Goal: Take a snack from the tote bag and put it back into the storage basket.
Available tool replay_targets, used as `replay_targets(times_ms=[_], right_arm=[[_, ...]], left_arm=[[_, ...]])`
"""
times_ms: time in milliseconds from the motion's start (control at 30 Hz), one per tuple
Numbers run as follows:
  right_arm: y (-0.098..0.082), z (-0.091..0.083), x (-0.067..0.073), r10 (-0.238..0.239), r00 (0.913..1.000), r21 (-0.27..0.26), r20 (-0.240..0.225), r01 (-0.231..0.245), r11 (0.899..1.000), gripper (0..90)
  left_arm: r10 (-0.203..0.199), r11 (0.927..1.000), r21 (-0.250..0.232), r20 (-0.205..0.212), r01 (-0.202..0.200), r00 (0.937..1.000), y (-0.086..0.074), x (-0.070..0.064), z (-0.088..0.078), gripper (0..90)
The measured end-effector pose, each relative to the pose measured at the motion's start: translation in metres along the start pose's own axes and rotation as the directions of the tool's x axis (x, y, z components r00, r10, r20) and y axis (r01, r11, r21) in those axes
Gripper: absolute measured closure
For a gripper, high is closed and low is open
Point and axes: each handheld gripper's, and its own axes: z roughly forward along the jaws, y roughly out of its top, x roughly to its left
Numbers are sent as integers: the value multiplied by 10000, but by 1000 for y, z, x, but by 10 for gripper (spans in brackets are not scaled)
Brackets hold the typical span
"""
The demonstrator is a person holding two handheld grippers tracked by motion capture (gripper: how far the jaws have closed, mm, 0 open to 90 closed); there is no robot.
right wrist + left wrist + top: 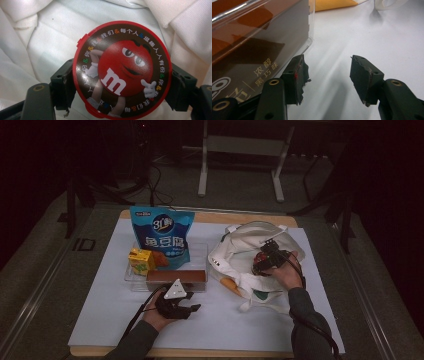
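round red candy tin (121,71) clamped between right gripper (121,87) fingers (62,86)

The white sheet (100,315) covering the bench looks smooth and matt like paper, with a wooden edge (180,353) showing along the near side. The clear tray (310,27) is glossy hard plastic, and the brown box (249,57) in it has a shiny printed finish. The white bag (32,37) is soft, creased cloth; the round candy lid (122,70) is glossy plastic, and the left gripper (327,75) carries matt black pads (298,77) with frayed, rough edges.

Brown box (249,50) cropped at frame edge; candy tub's (122,70) body hidden beneath its lid.
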Motion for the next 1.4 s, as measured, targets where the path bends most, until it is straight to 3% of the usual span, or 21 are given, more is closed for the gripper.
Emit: replay_targets(times_ms=[233,533,900,1400], right_arm=[[0,-1,0,446,9990,-82,-59,-447,9990,256],[-1,-5,0,356,9990,-128,258,-352,9993,257],[1,-20,1,295,9996,-259,0,-295,9992,257],[9,-39,15,-81,9997,-436,-212,71,9990,257]], left_arm=[[-5,10000,-2,5,5,10000,0,0,0,457],[-4,10000,-3,-2,4,10000,0,0,0,458],[8,10000,3,-4,-8,10000,0,0,0,458],[-42,9999,-91,2,42,10000,0,1,-1,458]])
